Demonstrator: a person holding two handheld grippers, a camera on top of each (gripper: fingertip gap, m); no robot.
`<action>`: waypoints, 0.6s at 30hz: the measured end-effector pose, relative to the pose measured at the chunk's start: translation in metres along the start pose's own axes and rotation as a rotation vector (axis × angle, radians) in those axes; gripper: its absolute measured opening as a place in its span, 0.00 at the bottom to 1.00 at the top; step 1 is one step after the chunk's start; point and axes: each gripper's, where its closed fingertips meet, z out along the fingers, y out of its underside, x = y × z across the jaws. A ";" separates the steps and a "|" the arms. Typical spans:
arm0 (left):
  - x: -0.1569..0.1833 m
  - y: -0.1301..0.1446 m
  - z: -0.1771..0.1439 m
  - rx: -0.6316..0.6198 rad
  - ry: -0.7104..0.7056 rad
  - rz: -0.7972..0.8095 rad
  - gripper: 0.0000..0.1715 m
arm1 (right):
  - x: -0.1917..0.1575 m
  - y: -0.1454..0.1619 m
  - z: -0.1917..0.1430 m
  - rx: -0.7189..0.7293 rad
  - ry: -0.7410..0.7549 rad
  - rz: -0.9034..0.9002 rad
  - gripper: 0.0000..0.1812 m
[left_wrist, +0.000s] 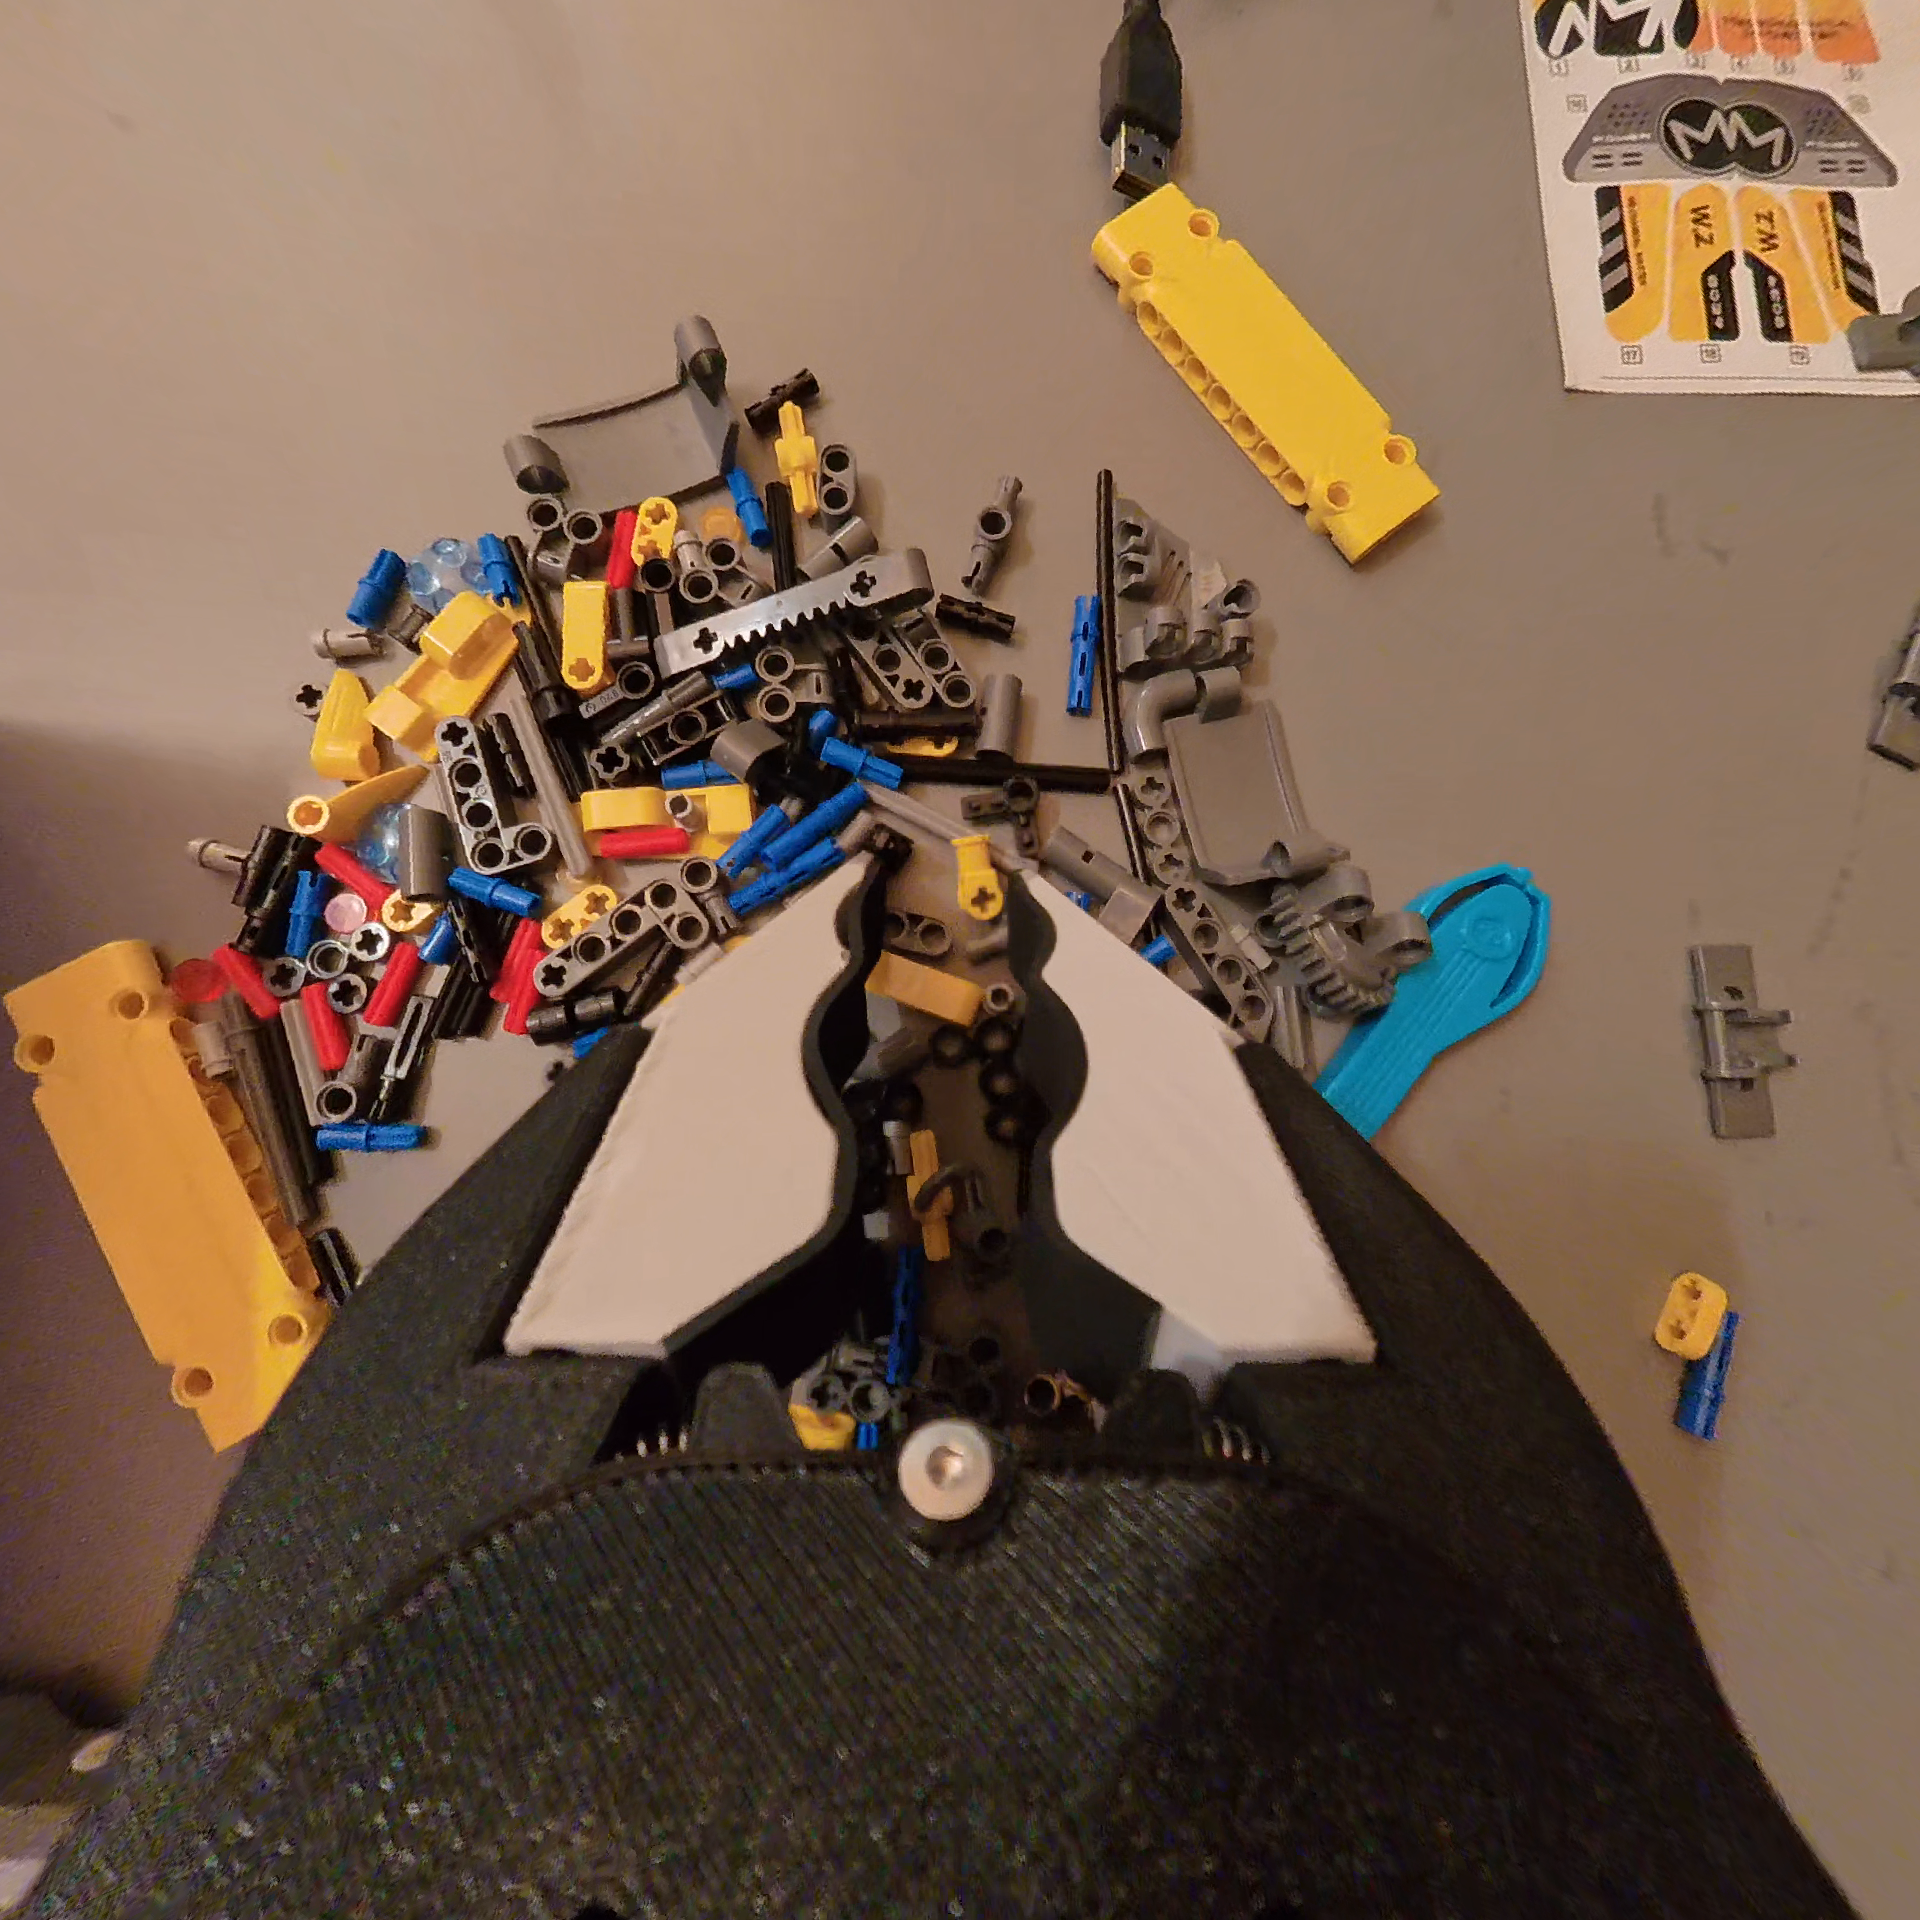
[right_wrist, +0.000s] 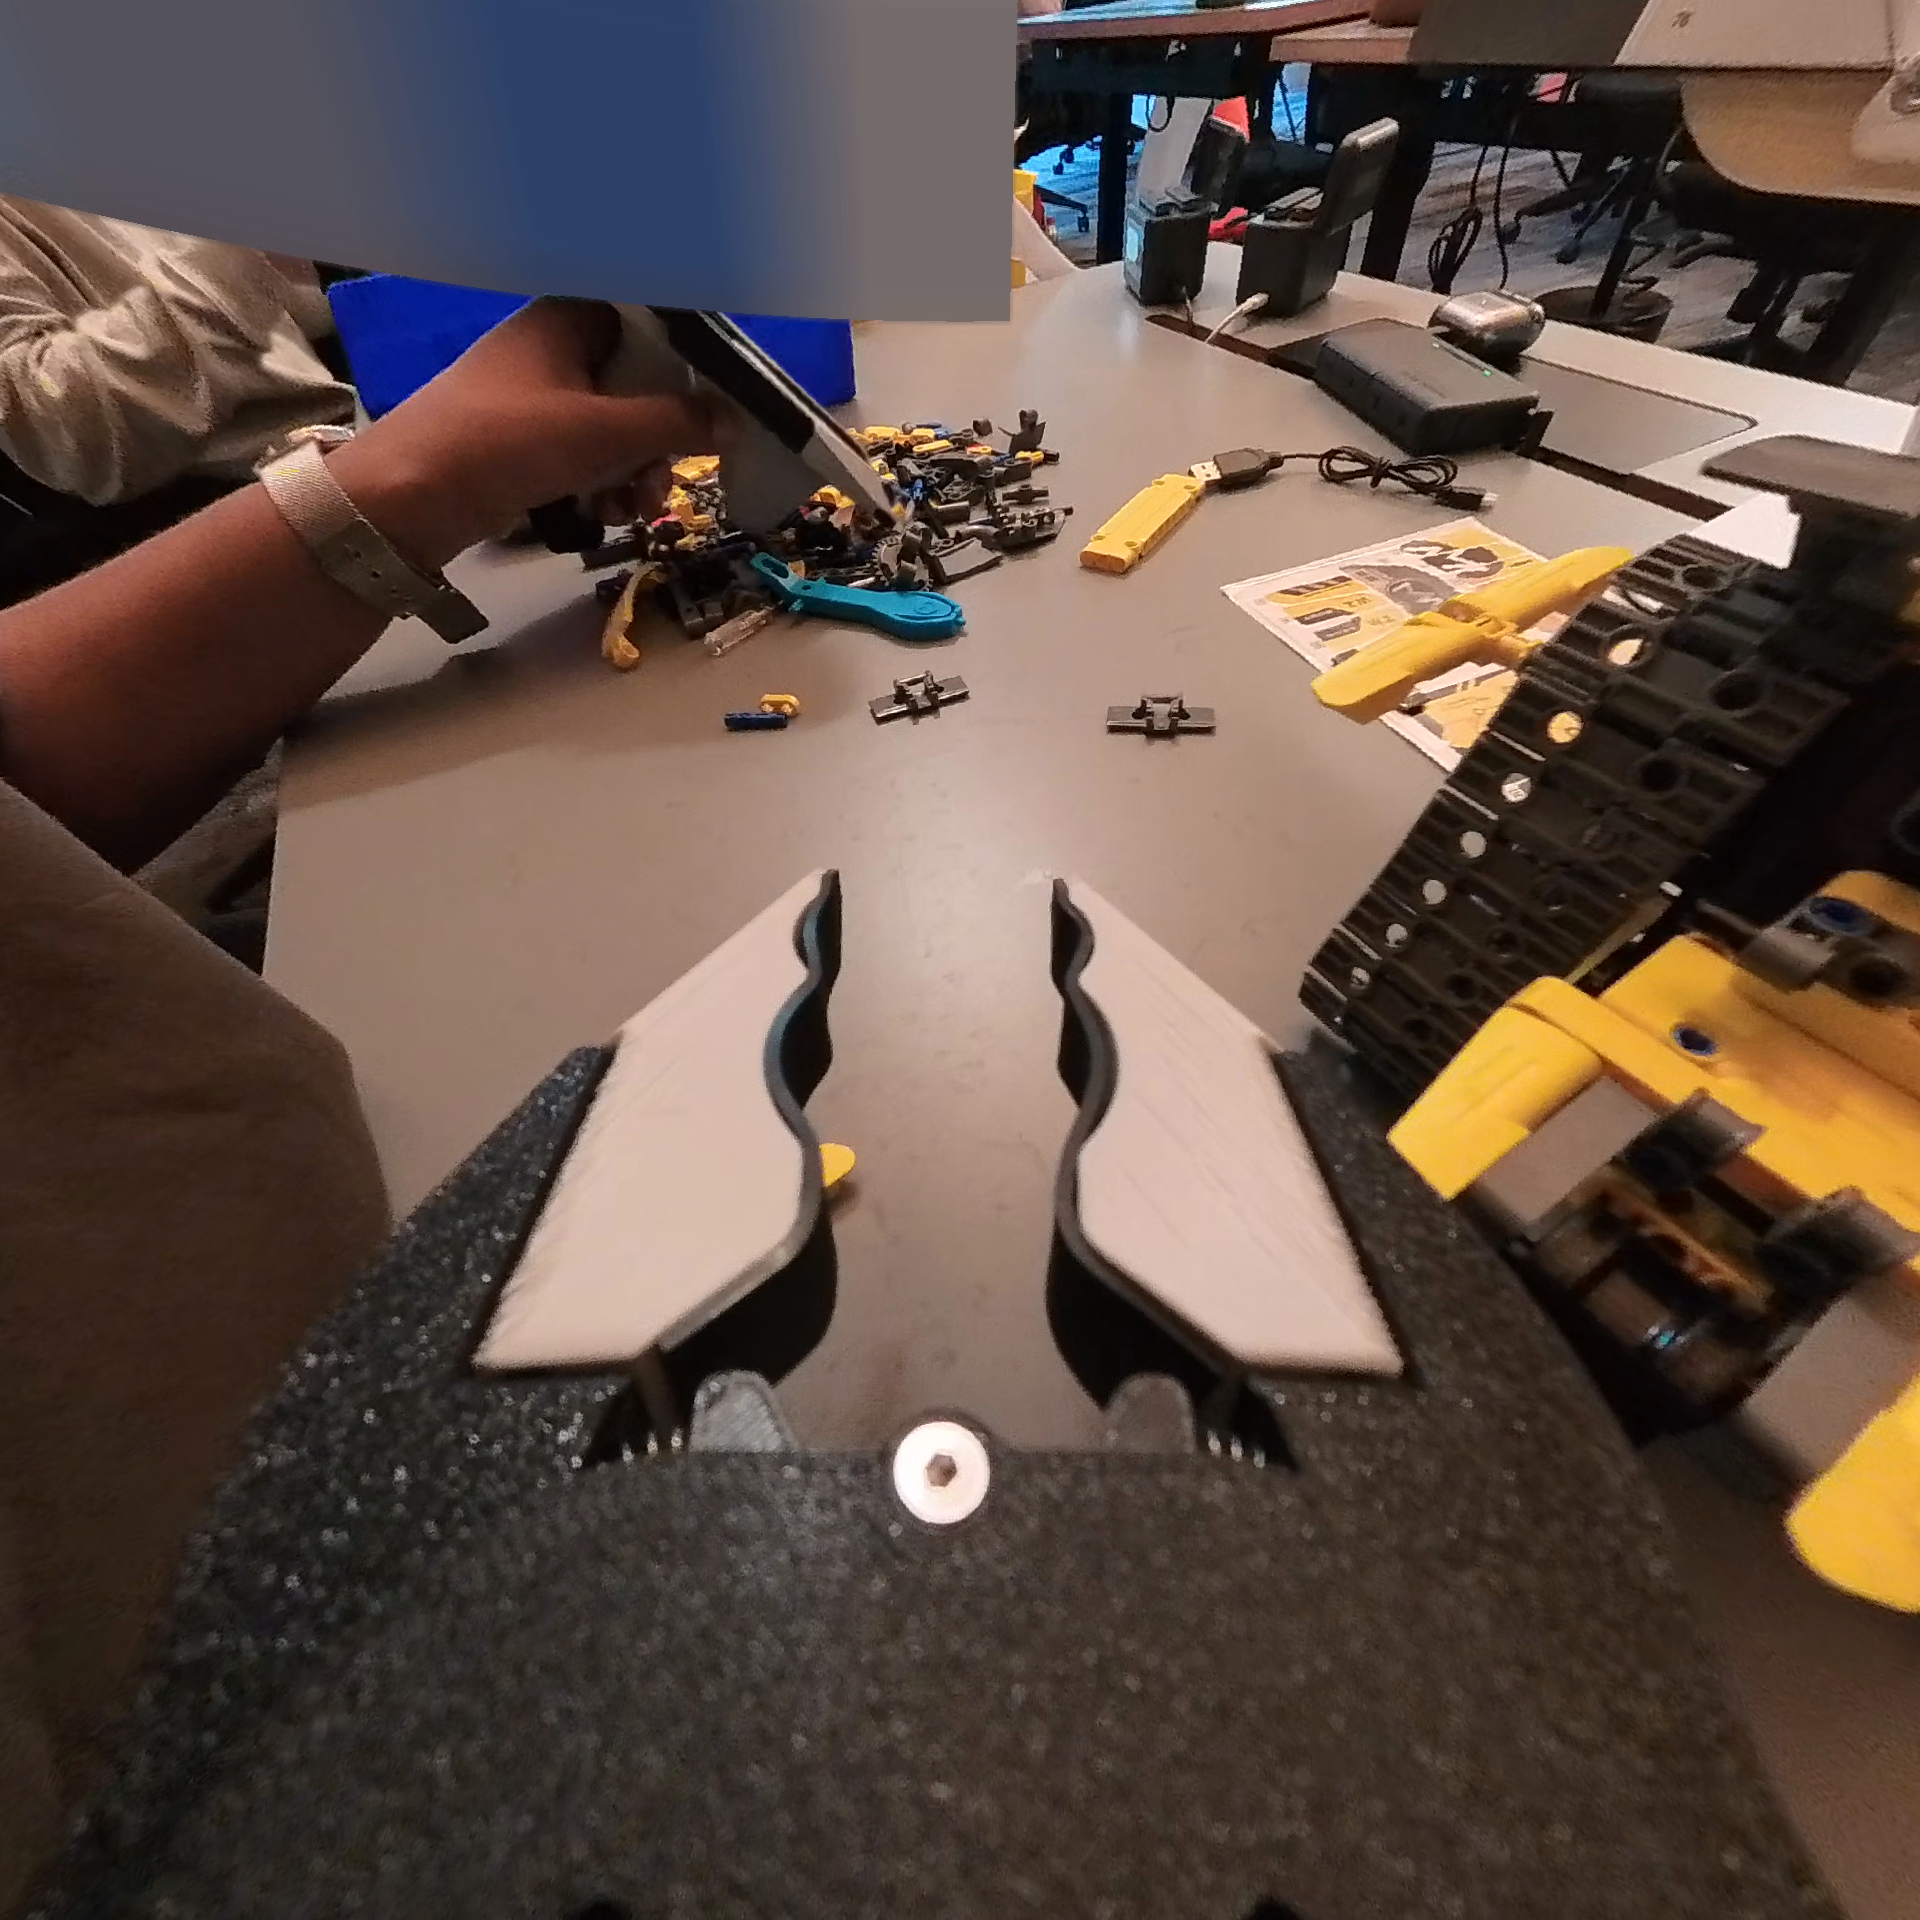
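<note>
The left gripper (left_wrist: 940, 883) hangs over the brick pile (left_wrist: 665, 748) on the grey bench (left_wrist: 312, 260), its fingers (left_wrist: 727, 1091) parted, tips nearly meeting around a small yellow pin (left_wrist: 977, 873) at the pile's near edge; whether they pinch it I cannot tell. Beside the pile lie a blue tool (left_wrist: 1423, 997), a yellow panel (left_wrist: 1262, 358) with a USB plug (left_wrist: 1141, 104) at its end, and a second yellow panel (left_wrist: 156, 1174) on the opposite side. Beyond the first panel is a sticker sheet (left_wrist: 1725, 187), printed in yellow, grey and black with small markings. Only the right view shows the right gripper (right_wrist: 943, 904), well short of the pile, fingers (right_wrist: 686, 1143) released and empty, next to a tracked yellow model (right_wrist: 1621, 987), and a hand (right_wrist: 520, 436) gripping the left gripper.
</note>
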 end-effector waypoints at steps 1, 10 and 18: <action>0.000 0.001 0.000 0.001 0.002 0.001 0.12 | 0.000 0.000 0.000 0.000 0.002 -0.004 0.22; 0.007 -0.007 -0.008 0.063 0.006 0.075 0.02 | 0.000 0.000 0.000 -0.002 0.012 -0.021 0.22; 0.027 -0.016 -0.032 0.119 0.035 0.152 0.02 | -0.001 0.000 -0.001 -0.003 0.030 -0.050 0.22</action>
